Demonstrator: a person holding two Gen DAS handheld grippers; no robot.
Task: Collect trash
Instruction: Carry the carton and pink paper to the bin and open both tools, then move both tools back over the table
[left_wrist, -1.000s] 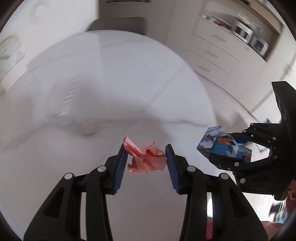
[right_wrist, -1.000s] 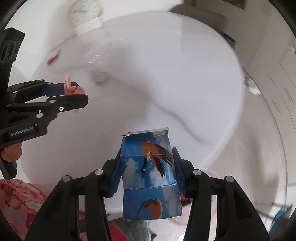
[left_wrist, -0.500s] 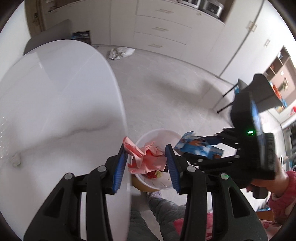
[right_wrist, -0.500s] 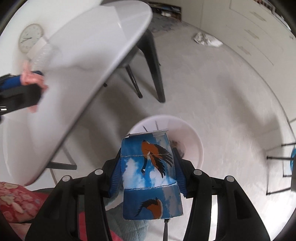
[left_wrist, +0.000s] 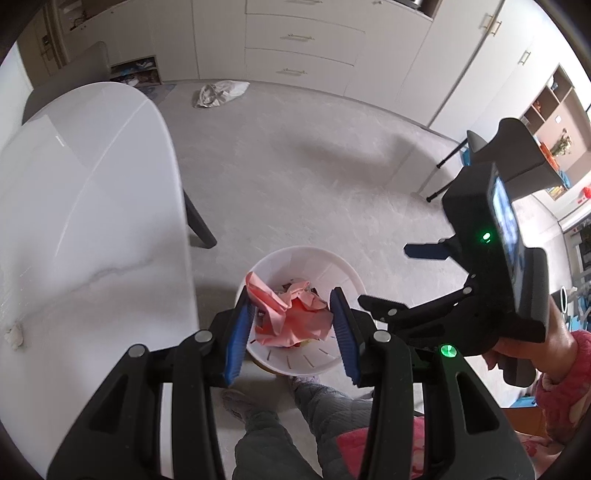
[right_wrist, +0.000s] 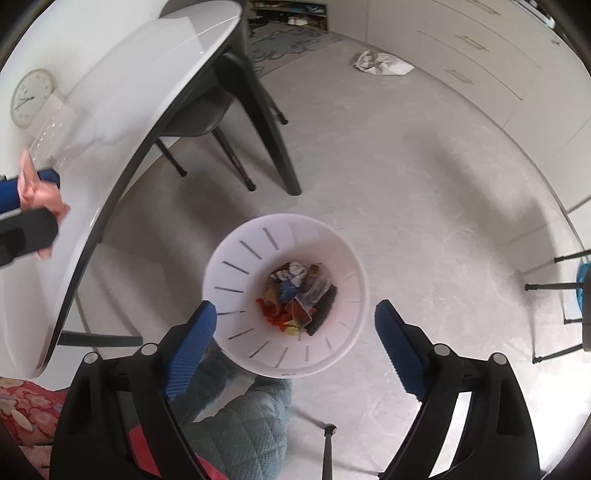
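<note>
Landmark: a white round plastic waste bin (right_wrist: 236, 258) with slits in its wall is seen from above on the pale grey floor (right_wrist: 424, 206).
Bin contents: a heap of mixed wrappers (right_wrist: 299, 299) in red, yellow, blue and dark colours is seen at the bottom of the bin.
Left gripper (left_wrist: 291, 325): it is held above the bin, on the side nearer the table, pointing steeply down; its blue ribbed pads (left_wrist: 238, 334) are clenched on a crumpled pink paper (left_wrist: 291, 319).
Pink paper: it is held in the air over the bin's opening, clear of the contents below.
Right gripper (right_wrist: 295, 332): it is held directly over the bin; its jaws are opening and stand wide, with nothing gripped between them, only the bin seen beneath.
Person: a hand (left_wrist: 535, 347) in a pink sleeve is wrapped around the right gripper's handle; grey quilted trouser legs (left_wrist: 280, 439) are seen just beside the bin.
Table: a white oval tabletop (left_wrist: 85, 206) on dark legs stands just beside the bin.
Floor litter: a crumpled white bag (left_wrist: 219, 92) lies well apart from the bin, near the cream drawer cabinets (left_wrist: 299, 40).
</note>
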